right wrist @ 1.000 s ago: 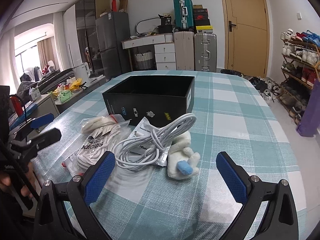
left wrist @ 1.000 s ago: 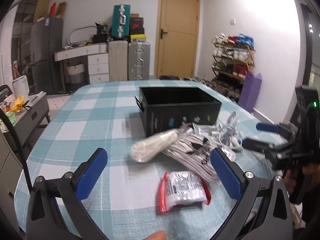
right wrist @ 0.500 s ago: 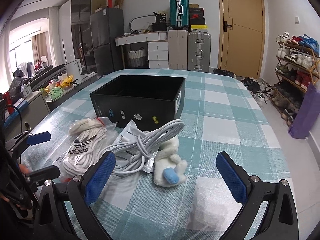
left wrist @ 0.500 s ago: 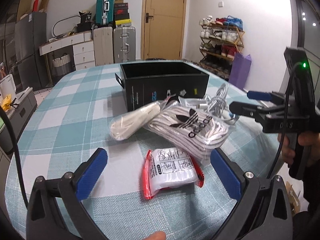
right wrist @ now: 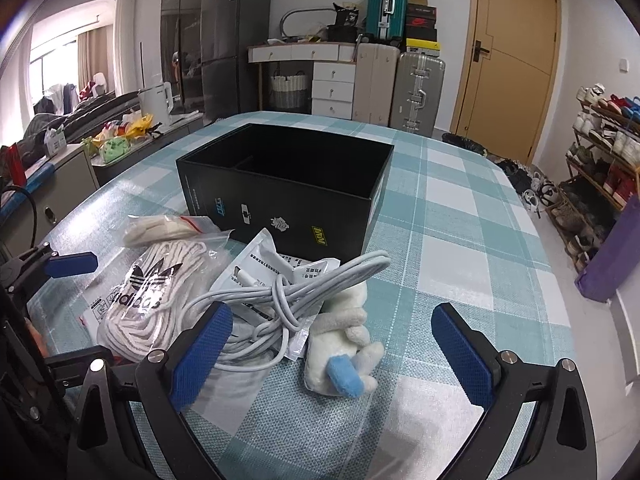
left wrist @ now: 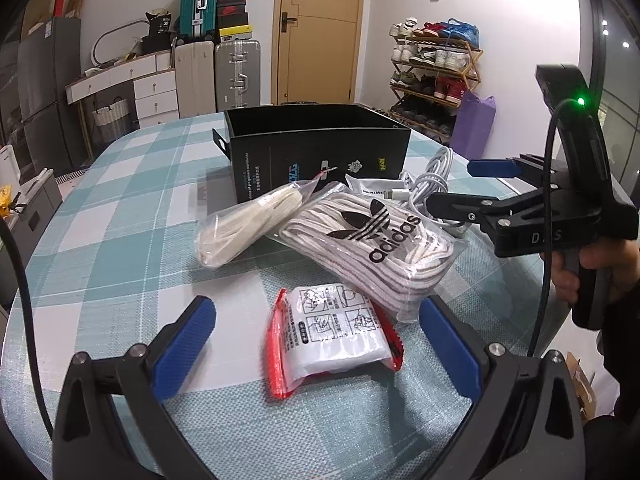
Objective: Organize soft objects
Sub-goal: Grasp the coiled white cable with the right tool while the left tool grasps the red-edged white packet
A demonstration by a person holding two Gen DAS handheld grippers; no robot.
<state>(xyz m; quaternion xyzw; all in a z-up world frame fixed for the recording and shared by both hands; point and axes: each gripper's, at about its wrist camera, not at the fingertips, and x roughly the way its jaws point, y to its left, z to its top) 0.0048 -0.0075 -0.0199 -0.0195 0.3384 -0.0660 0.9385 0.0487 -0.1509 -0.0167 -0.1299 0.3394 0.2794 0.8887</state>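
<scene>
- The black box (right wrist: 280, 196) stands open on the checked table (right wrist: 460, 208); what I see of its inside is bare.
- Bagged adidas laces (left wrist: 376, 240), a cream bundle (left wrist: 248, 220), a red-edged packet (left wrist: 336, 332), a white cable (right wrist: 288, 296) and a plush toy (right wrist: 344, 356) lie in front of it.
- My left tongs (left wrist: 316, 344) gape around the packet; my right tongs (right wrist: 332, 352) gape over the plush.
- Open cloth lies right of the box.

Wrist views low, close, sharing black box (left wrist: 320, 148)

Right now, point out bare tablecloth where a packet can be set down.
Free: the checked tablecloth right of the black cardboard box, and left of the cream rope bag. Crowded: before the box, around the white coiled cable and Adidas lace bag.
</scene>
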